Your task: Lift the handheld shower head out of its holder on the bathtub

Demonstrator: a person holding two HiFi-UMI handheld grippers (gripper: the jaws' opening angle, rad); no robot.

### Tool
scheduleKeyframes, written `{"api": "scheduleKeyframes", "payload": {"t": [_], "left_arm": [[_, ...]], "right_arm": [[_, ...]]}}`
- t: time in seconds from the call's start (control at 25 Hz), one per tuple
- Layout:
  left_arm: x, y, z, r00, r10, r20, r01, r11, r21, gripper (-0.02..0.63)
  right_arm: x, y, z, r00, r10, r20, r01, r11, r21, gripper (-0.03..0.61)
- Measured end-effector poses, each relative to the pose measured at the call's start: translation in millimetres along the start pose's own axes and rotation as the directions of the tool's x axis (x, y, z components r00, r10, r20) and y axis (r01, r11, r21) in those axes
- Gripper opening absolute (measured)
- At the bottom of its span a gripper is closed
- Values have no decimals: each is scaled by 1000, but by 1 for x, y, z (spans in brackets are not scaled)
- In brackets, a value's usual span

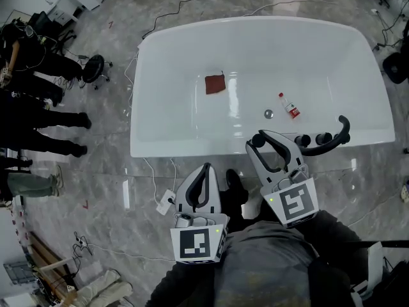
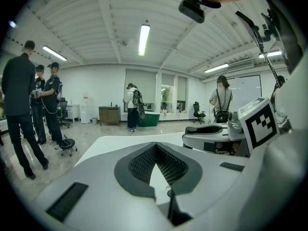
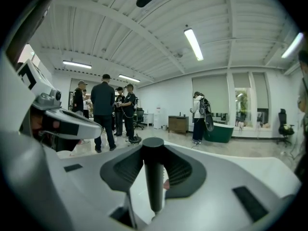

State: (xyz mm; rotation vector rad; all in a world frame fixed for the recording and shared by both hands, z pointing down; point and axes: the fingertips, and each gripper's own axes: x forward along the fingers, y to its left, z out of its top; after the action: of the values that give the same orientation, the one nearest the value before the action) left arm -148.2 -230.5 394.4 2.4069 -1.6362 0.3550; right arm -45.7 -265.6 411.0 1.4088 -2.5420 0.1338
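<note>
The white bathtub point(image 1: 166, 75) fills the middle of the head view. My right gripper point(image 1: 261, 143) hangs over its near rim, shut on the black shower head handle point(image 1: 257, 141). In the right gripper view that handle point(image 3: 153, 182) stands upright as a dark cylinder between the pads, with my right gripper point(image 3: 153, 150) round it. Just right of it, the black tap fittings and curved spout point(image 1: 332, 136) sit on the rim. My left gripper point(image 1: 205, 171) floats in front of the tub over the floor, shut with nothing in it; in its own view my left gripper point(image 2: 155, 148) has its tips together.
Inside the tub lie a red cloth point(image 1: 215, 84), a small bottle point(image 1: 291, 106) and the drain point(image 1: 269, 114). Several people point(image 1: 45, 101) stand at the left beside a stool point(image 1: 94, 66). A power strip point(image 1: 166, 201) and cables lie on the marble floor.
</note>
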Motion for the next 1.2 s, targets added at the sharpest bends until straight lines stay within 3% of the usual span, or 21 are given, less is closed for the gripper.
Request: {"api": "scheduleKeyframes", "payload": {"t": [0.24,0.96,1.2], "left_arm": [[-7,-3,17,1000,1,12,-1,1000,5,3],[-16,-10,27,999,-10,37,9,1000,27,3],[-23,-18,41,998,-9,59,8,1000,30,3]], "right_arm": [[-4,-1,22,1000,0,20,0,1000,-12,138],[-14,0,30,999,-9,38,9,1000,-20,138],[-24,1,49,998,-2,63,4,1000,-31,140]]}}
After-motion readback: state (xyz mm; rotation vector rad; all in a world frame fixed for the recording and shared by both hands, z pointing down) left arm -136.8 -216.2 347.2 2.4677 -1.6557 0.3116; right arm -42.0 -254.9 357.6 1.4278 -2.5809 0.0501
